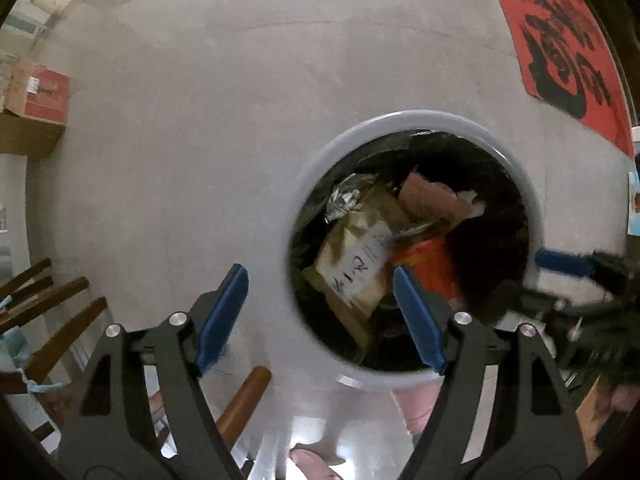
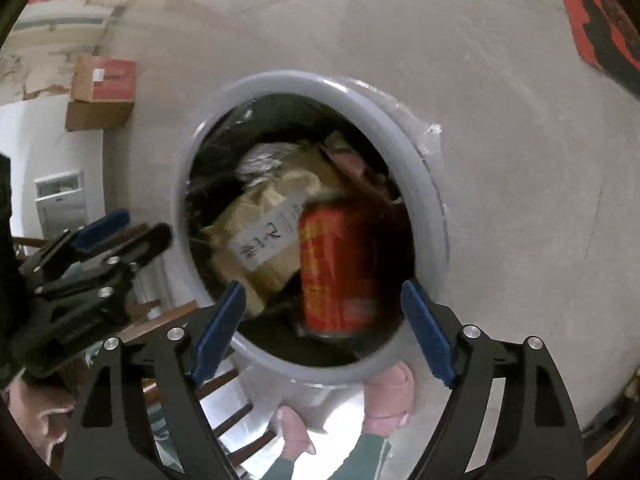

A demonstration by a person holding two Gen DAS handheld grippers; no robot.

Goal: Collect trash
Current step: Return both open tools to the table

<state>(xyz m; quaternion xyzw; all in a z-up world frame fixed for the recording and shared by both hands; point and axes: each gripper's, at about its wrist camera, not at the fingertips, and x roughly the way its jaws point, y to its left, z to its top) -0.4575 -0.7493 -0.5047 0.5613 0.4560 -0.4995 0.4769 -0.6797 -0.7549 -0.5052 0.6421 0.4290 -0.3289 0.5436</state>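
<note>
Grey floor; both claws, left gripper [image 1: 320, 314] and right gripper [image 2: 322, 330], released and empty above bin [image 2: 248, 92] holding red can [image 2: 336, 268].

Grey-rimmed bin [image 2: 424, 184] holds a red-orange can [image 2: 336, 268]; red mat [image 1: 560, 40] bears black characters.

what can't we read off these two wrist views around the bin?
- Red can: motion-blurred in the right wrist view, label unreadable; falling or resting, cannot tell.
- Tan bag: handwritten label blurred in the left wrist view.
- Bin: depth hidden by trash and dark liner.
- Right gripper: blurred, cut by the left wrist view's edge.
</note>
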